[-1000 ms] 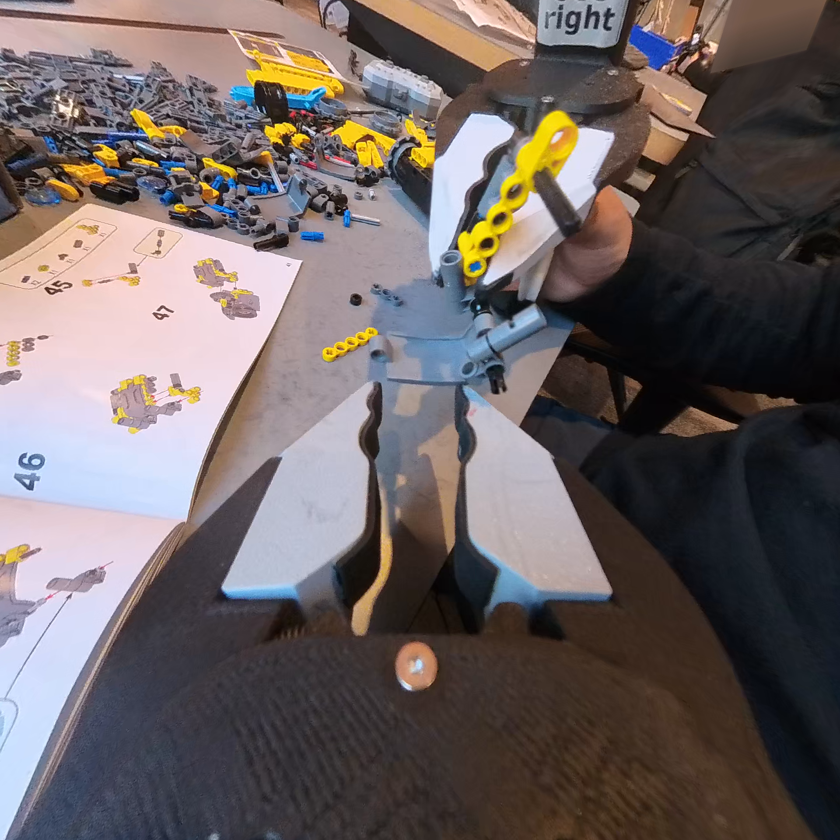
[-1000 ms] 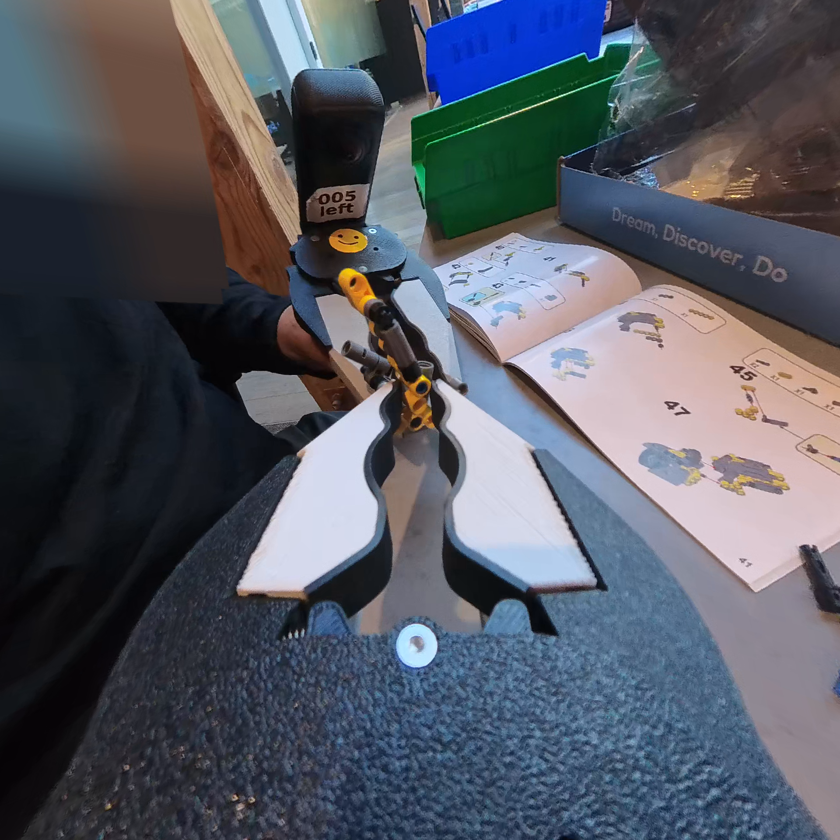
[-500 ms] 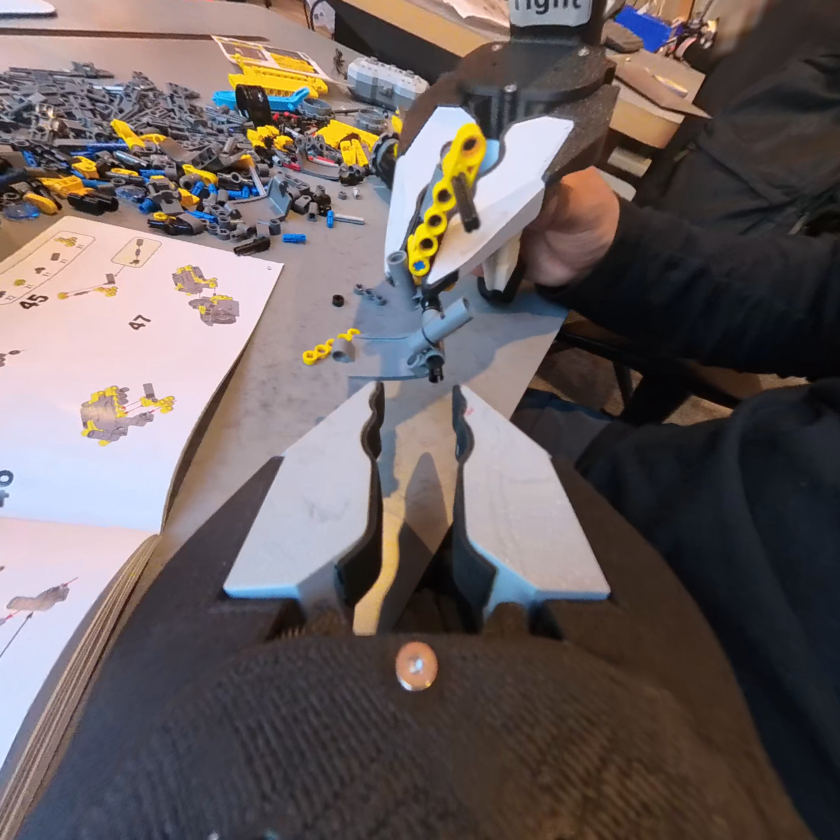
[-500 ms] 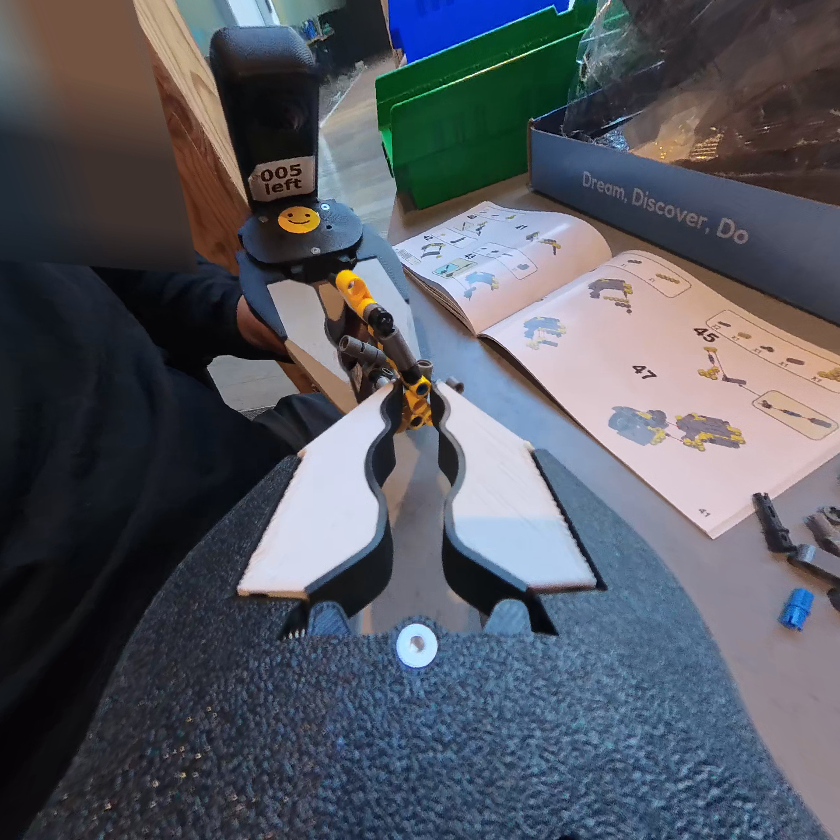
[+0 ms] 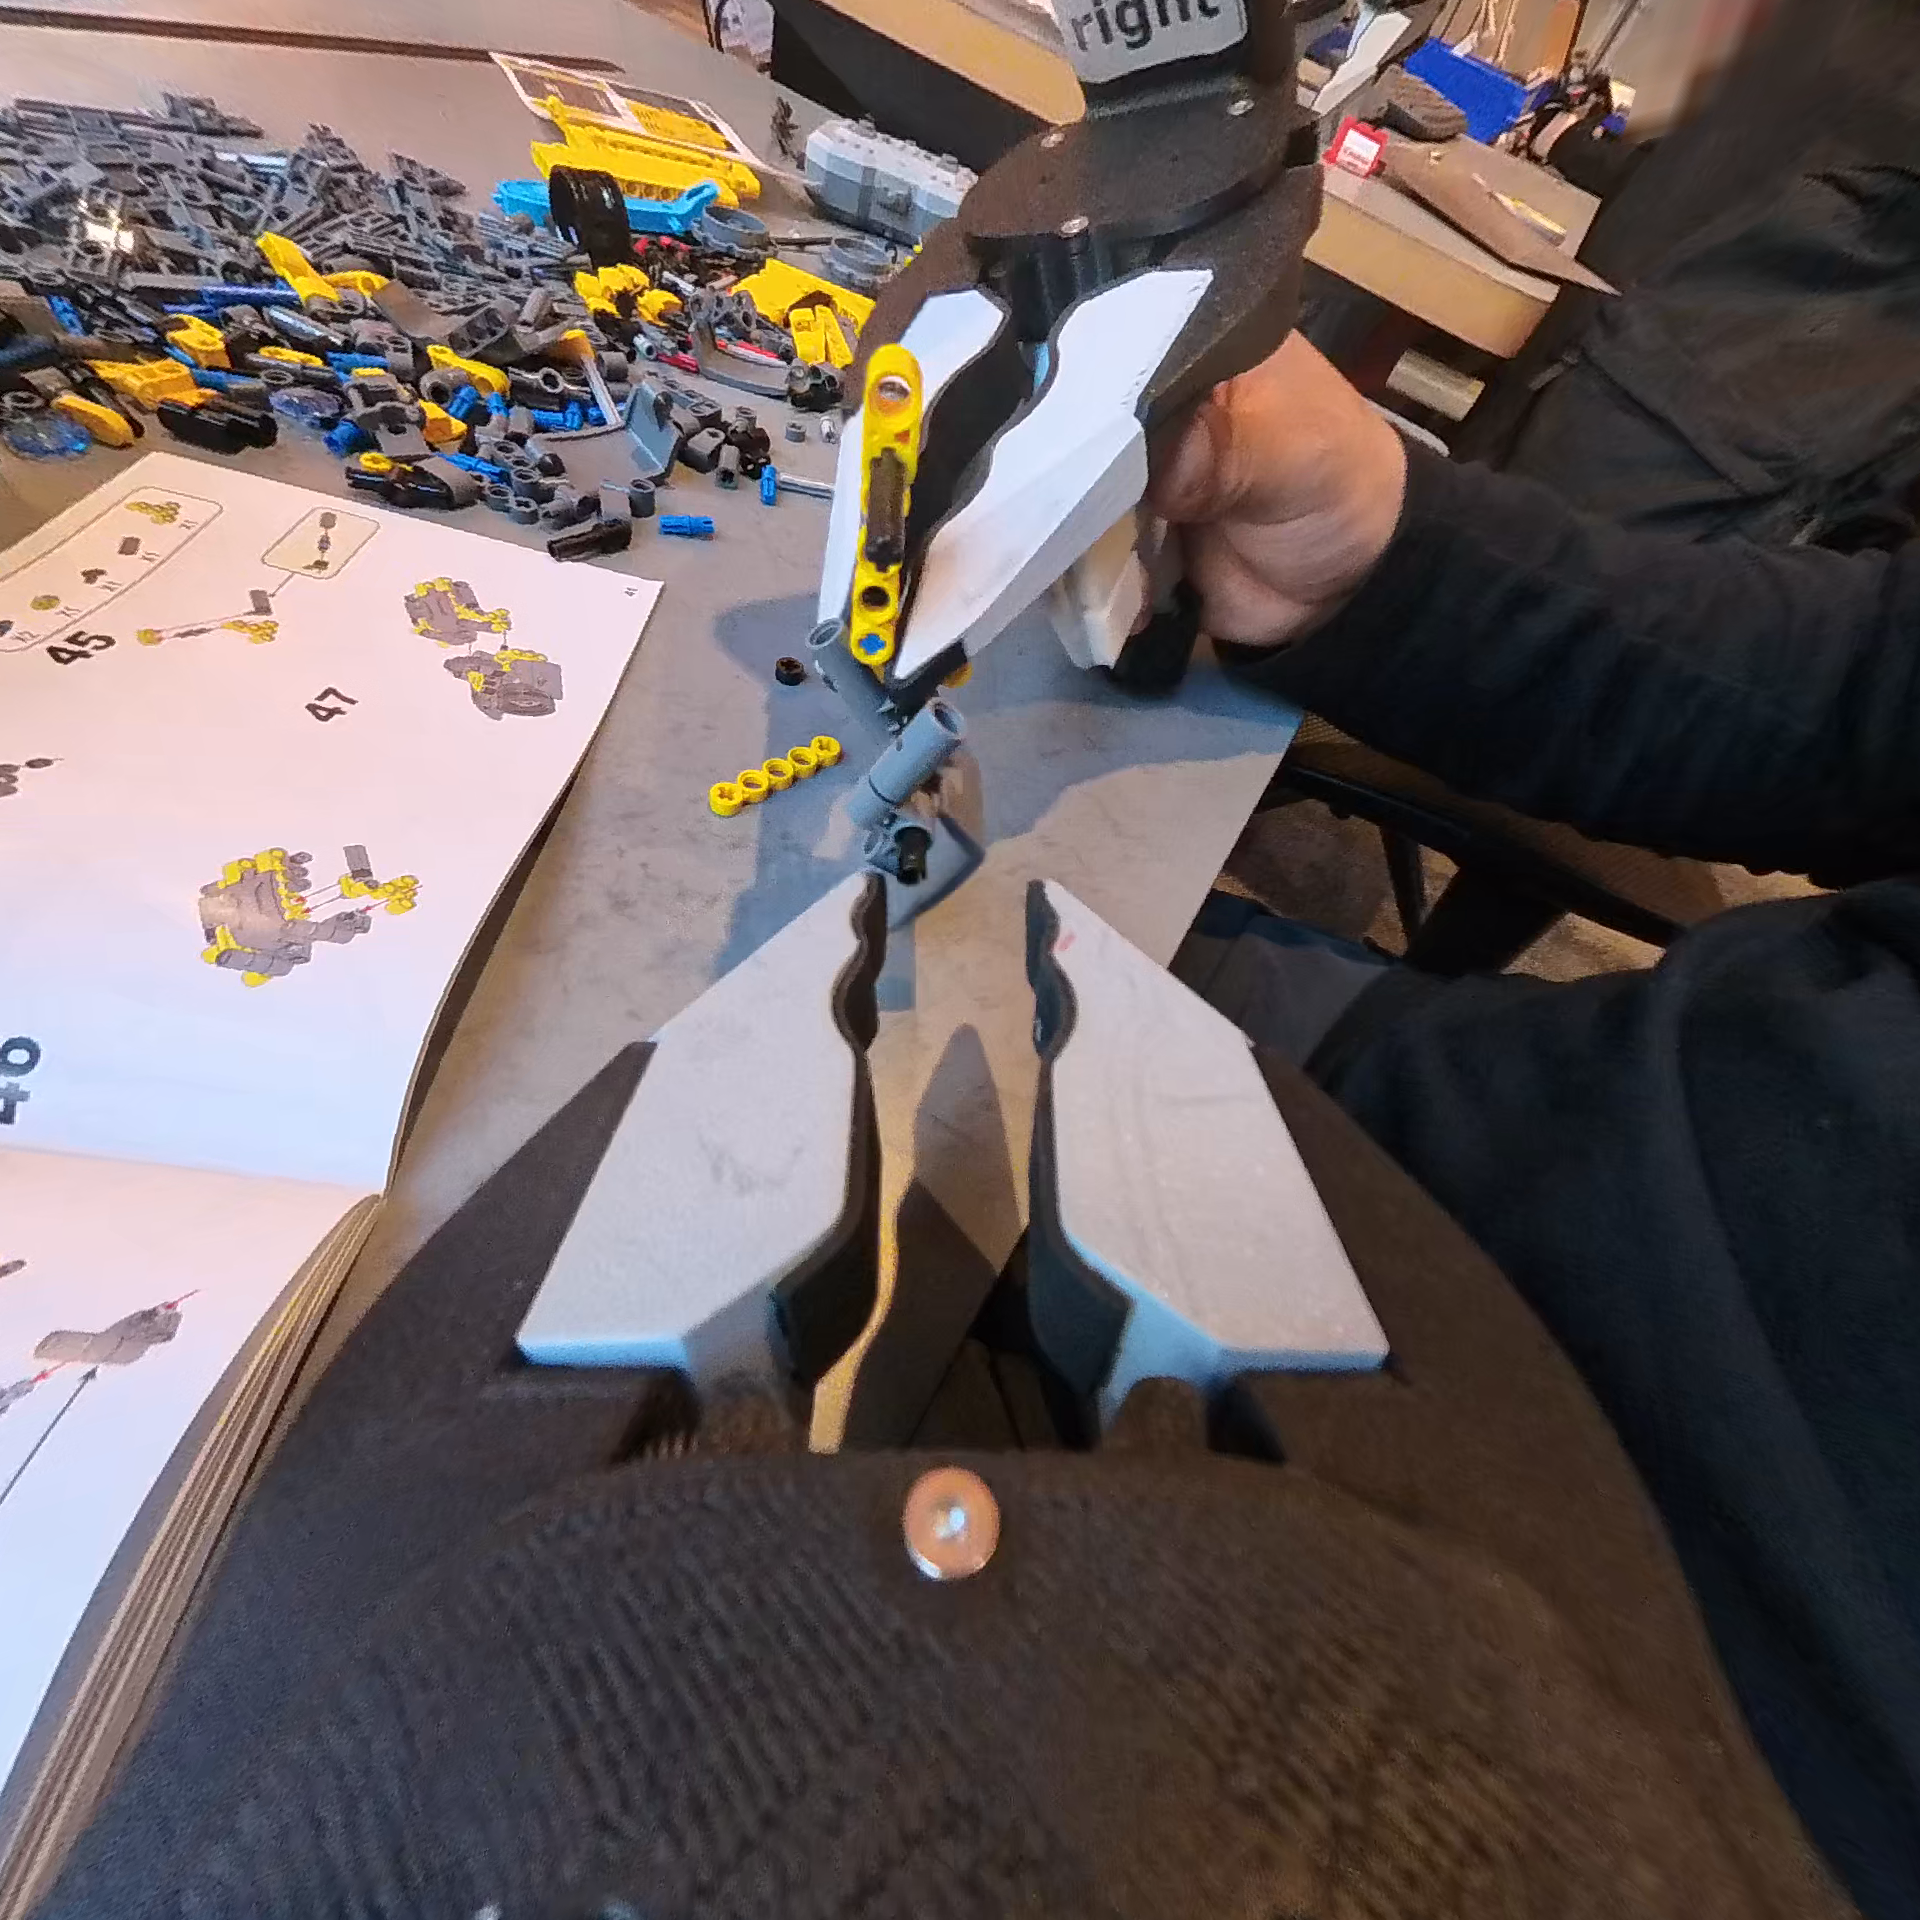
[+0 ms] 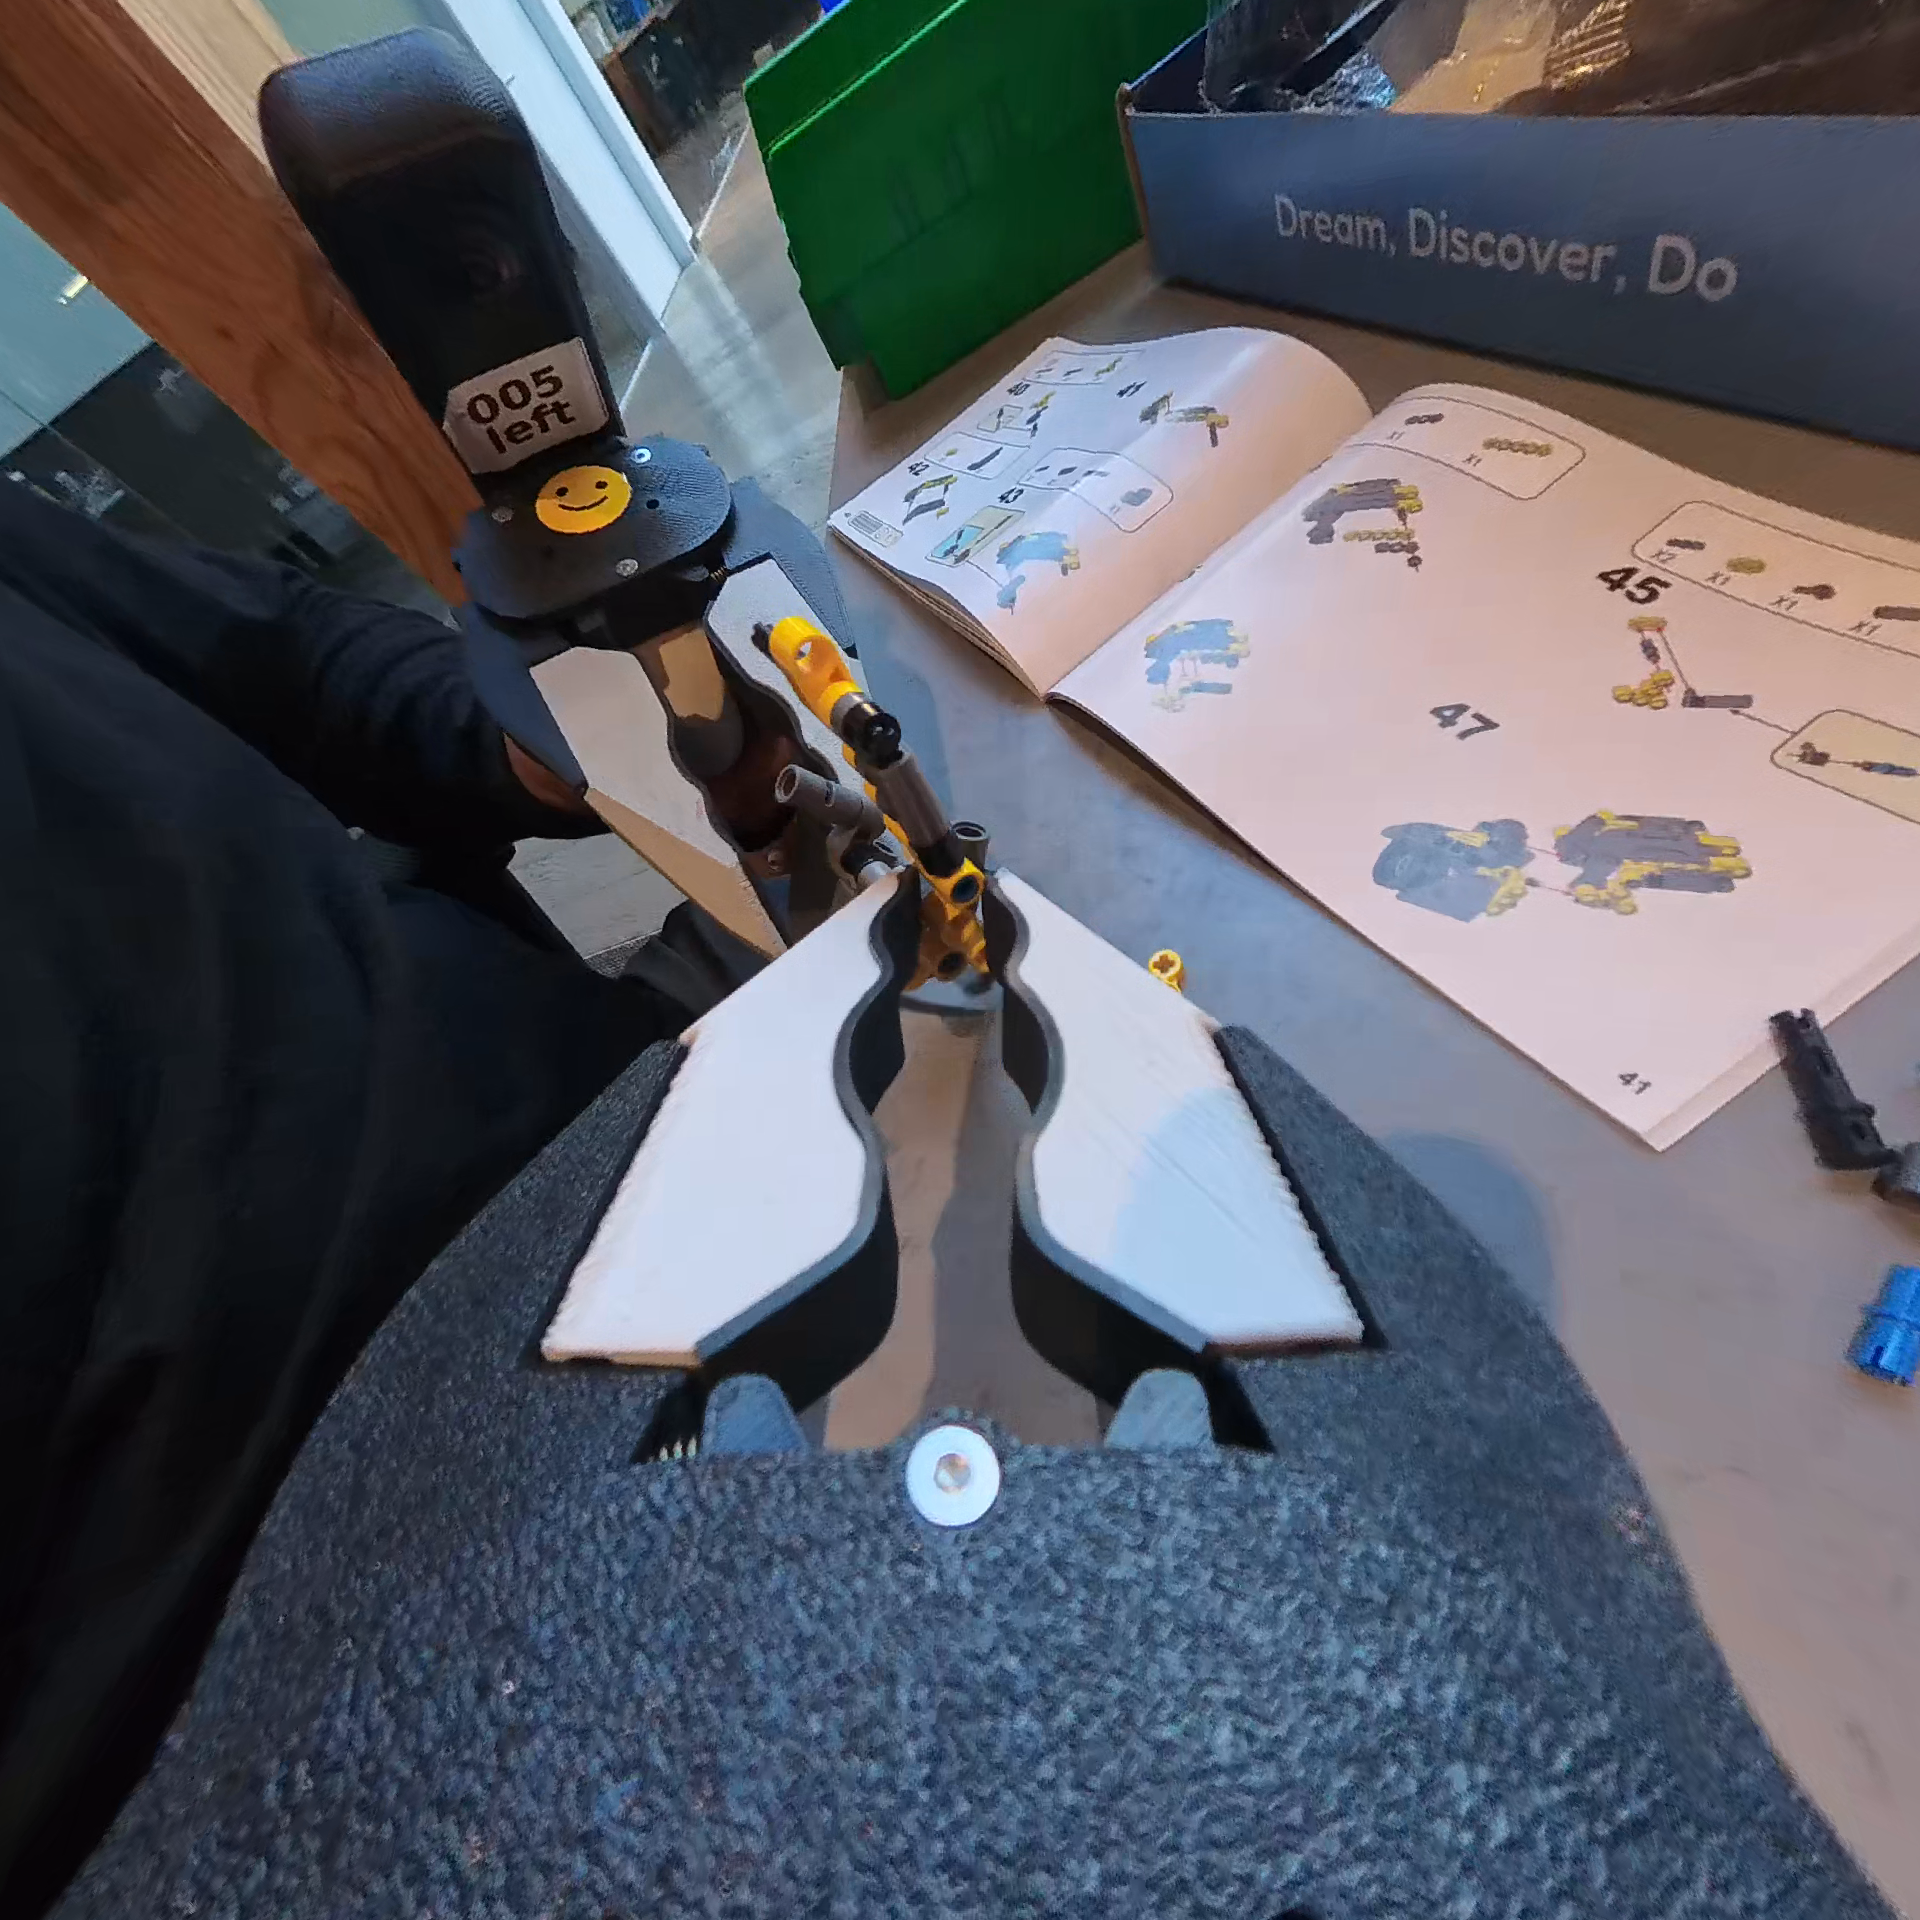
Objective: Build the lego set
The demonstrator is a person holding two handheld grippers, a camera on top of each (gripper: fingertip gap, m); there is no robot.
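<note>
My right gripper is shut on the lower end of a yellow holed beam and holds it above the table corner. A black axle and grey connectors are joined to the beam. In the left wrist view the right gripper holds the beam nearly upright. The grey connectors hang below it, and their black pin end sits just ahead of my left gripper. The left gripper is open and empty. In the right wrist view it stands right behind the connectors.
An open instruction booklet lies to the left. A large pile of loose grey, yellow and blue parts lies behind it. A short yellow beam lies near the table corner. A blue box and green bins stand beyond the booklet.
The right gripper has swung the yellow beam from a rightward tilt to nearly upright and shifted it left. The grey connectors now hang closer to the left fingertips. Both grips are unchanged.
</note>
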